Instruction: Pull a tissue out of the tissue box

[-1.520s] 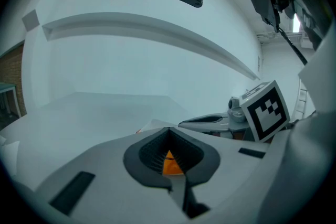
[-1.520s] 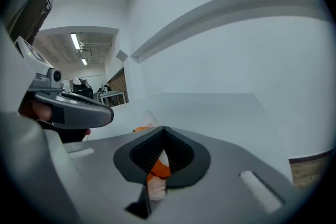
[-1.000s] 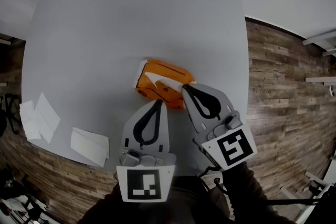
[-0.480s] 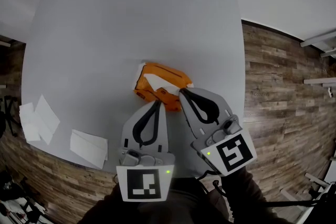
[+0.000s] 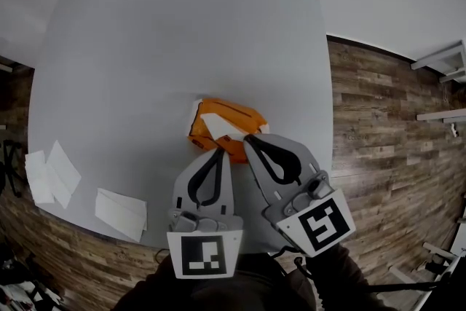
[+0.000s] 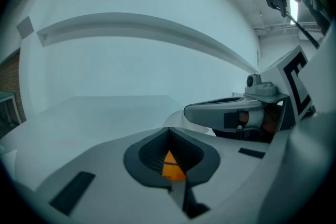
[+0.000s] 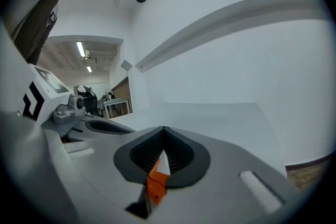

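An orange tissue box (image 5: 234, 116) lies near the middle of the pale grey round table (image 5: 145, 47), with a white tissue (image 5: 217, 124) sticking out of its top. My left gripper (image 5: 219, 150) is shut, its tip at the box's near edge. My right gripper (image 5: 249, 138) is also shut, its tip at the box's near right corner. Neither gripper holds anything. In the left gripper view a sliver of the orange box (image 6: 172, 167) shows through the gap behind the meeting jaws. In the right gripper view the gap shows the orange box (image 7: 155, 184) and a bit of white tissue (image 7: 164, 164).
Loose white tissues lie near the table's front left edge, one folded piece (image 5: 121, 213) and two more (image 5: 52, 171) farther left. Wooden floor (image 5: 378, 127) runs along the right of the table. A white wall stands behind it.
Both grippers stay shut by the box's near side. The right tip has drawn slightly back from the box's right corner, and the head view has shifted a little.
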A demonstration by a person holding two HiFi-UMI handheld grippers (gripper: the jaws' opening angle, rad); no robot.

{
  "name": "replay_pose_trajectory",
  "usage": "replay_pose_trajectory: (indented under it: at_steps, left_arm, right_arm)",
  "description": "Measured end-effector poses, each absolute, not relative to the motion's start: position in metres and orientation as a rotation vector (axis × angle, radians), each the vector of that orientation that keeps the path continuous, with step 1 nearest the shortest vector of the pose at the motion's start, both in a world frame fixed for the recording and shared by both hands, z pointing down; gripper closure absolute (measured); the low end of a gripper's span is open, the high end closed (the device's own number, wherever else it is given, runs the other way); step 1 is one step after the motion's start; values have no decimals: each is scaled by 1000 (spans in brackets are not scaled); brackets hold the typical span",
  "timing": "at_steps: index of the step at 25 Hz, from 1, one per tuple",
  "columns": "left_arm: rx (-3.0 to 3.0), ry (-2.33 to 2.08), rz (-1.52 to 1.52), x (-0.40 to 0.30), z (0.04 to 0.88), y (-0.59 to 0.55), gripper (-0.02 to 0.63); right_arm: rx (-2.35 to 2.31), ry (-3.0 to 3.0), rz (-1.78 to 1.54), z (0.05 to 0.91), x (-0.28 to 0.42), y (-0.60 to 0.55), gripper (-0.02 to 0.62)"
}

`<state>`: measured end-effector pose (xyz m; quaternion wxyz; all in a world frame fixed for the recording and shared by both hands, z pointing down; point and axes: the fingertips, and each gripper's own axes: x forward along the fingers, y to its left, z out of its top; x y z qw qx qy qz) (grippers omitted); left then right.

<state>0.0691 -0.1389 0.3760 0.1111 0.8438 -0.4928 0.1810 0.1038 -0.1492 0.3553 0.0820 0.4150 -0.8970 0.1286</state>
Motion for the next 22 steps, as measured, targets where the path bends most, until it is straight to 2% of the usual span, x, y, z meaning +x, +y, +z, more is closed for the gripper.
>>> replay_pose_trajectory:
  at_steps: [22]
  left_arm:
    - [2436,-1399,605,107,423,-138,606]
  right_arm:
    - [1222,-2705,383,338,116,-138,594]
